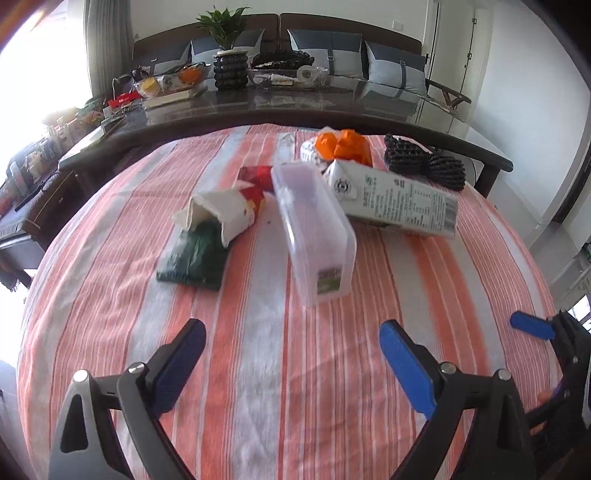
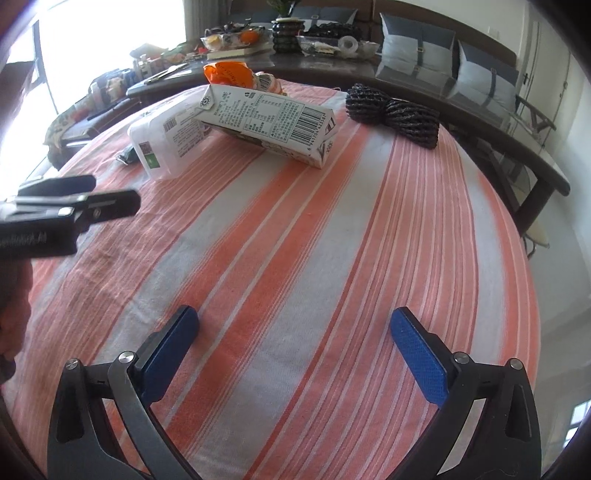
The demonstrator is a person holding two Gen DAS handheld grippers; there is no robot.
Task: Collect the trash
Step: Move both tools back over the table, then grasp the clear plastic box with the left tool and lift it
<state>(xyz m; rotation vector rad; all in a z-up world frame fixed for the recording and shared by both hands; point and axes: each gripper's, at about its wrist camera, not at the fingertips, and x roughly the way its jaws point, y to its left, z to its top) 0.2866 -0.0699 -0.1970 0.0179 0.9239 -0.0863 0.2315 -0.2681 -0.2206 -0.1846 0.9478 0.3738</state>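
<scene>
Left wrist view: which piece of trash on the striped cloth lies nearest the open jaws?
The clear plastic container, lying lengthwise toward the left gripper. The milk carton, green packet and orange bag all sit farther back.

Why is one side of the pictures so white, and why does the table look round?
Left wrist view: sun through the window washes that side out white, and the fisheye lens bends the striped cloth into a dome. Right wrist view: the window glares too, and the left tongs look blurry at the edge.
</scene>
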